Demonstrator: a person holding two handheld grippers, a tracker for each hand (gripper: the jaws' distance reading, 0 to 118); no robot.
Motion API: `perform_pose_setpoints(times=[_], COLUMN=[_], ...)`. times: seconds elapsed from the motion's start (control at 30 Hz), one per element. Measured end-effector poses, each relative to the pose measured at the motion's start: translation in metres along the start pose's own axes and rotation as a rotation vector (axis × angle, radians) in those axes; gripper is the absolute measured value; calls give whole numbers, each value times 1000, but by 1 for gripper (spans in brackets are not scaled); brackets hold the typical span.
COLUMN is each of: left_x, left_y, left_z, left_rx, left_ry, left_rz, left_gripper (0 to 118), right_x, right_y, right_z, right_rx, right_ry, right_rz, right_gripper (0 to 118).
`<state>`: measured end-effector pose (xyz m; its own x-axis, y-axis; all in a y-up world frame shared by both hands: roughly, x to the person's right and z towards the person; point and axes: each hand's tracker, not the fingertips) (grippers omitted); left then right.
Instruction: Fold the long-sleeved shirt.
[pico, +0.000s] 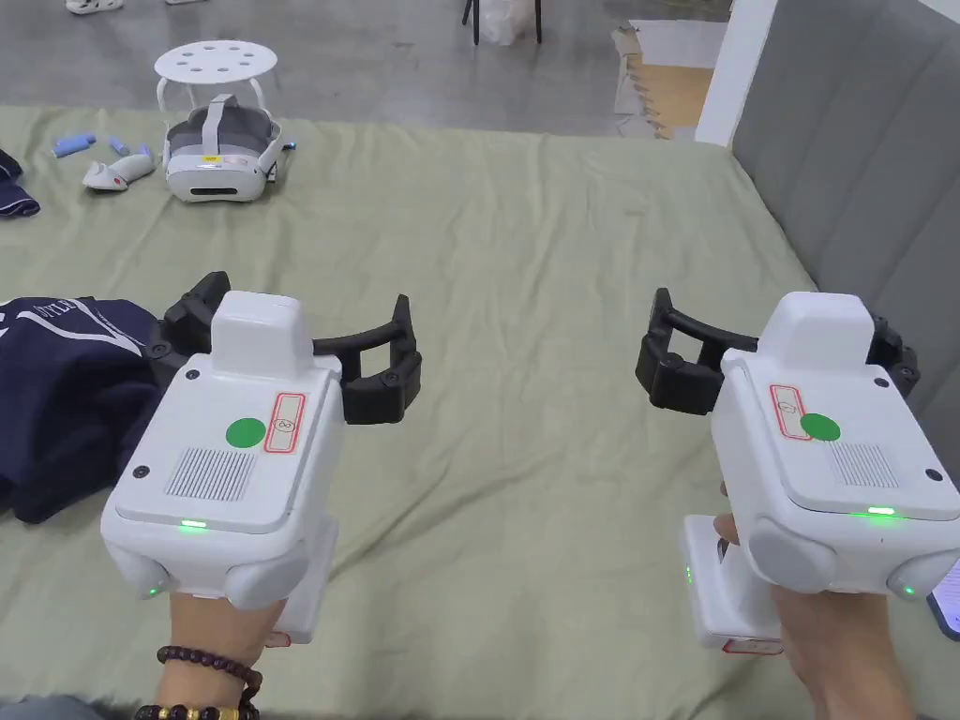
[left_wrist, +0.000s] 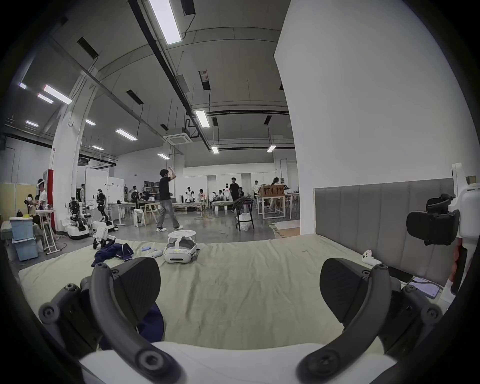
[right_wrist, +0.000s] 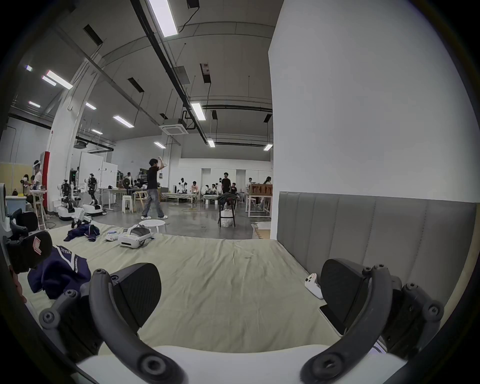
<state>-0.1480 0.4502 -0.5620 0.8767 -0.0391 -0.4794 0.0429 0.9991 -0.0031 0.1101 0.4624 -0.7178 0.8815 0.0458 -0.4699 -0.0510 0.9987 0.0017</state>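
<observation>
the left gripper hung above the bed with its black jaws spread wide and nothing between them, and the right gripper hovered level with it, well apart to the right, its jaws likewise wide and empty. the long-sleeved shirt lay just beside the left gripper, on its left, a dark navy heap with white lettering, bunched and rumpled rather than spread, so that no sleeve or hem could be told apart and its long axis could not be judged. in the left gripper view a fold of that navy cloth showed low behind the left-hand jaw. the left gripper was plainly the nearer of the two; the right would have to cross the open stretch of sheet to reach the cloth. the shirt looked like soft, limp knit, likely to sag and drag when lifted. the bed sheet beneath was pale green, thin and creased in long wrinkles. farther off on the sheet sat a white hard-shelled headset with a handheld controller beside it, and another small dark garment at the left edge. beyond the bed stood a round white stool on a grey concrete floor, and a padded grey headboard rose along the right side.
</observation>
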Motion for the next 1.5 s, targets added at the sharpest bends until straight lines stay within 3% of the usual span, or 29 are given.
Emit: perform_pose_setpoints(times=[1.5], left_x=[2], left_y=[0], left_z=[1], left_rx=[0], left_ry=[-8], left_rz=[3], left_gripper=[111], right_x=[-2], right_y=[0], right_z=[1], right_rx=[2], right_ry=[3], right_rz=[5], right_gripper=[118])
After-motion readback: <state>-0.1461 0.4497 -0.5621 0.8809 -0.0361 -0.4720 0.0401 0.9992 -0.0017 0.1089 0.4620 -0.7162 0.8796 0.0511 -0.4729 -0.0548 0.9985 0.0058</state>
